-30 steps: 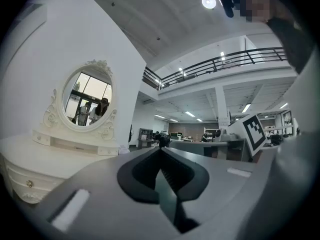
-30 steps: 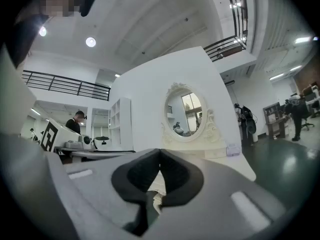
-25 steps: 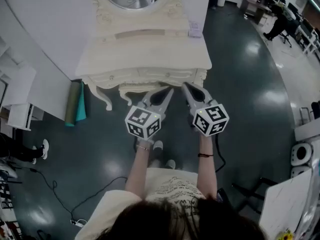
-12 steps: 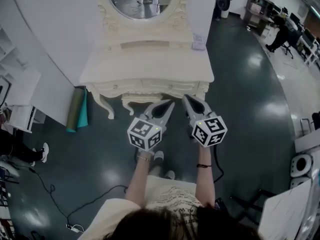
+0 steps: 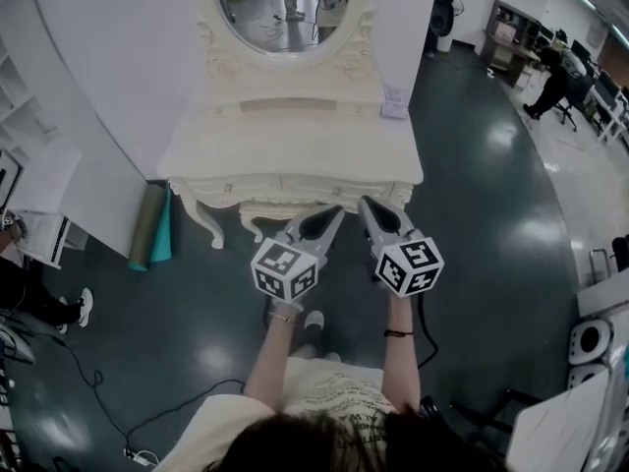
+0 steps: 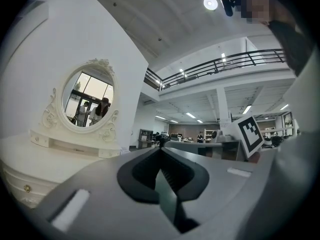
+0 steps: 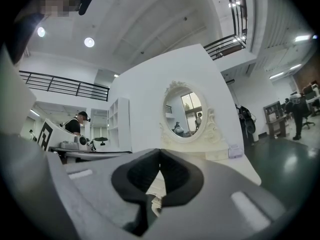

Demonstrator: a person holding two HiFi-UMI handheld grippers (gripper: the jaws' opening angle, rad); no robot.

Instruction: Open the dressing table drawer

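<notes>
Dressing table drawer (image 5: pixel 292 187) fully closed

The mirror (image 5: pixel 283 8) is cut by the head view's top edge. The drawer (image 5: pixel 295 186) has handles too small to tell, likewise whether the left gripper (image 5: pixel 333 213) or right gripper (image 5: pixel 365 203) touches it. The card (image 5: pixel 395 101) at the back right corner of the counter (image 5: pixel 295 144) is unreadable.

Wears a cream short-sleeved T-shirt (image 5: pixel 329 393) with dark lettering, a dark wristband (image 5: pixel 397 333) on the right wrist, a thin bracelet (image 5: pixel 282 318) on the left, and pale shoes (image 5: pixel 314 320). Has dark hair (image 5: pixel 344 447). Fitted with a grey tapered left gripper (image 5: pixel 337 212) and right gripper (image 5: pixel 364 205), black-lined inside, each topped by a white marker cube (image 5: pixel 285 268) with black squares.
</notes>
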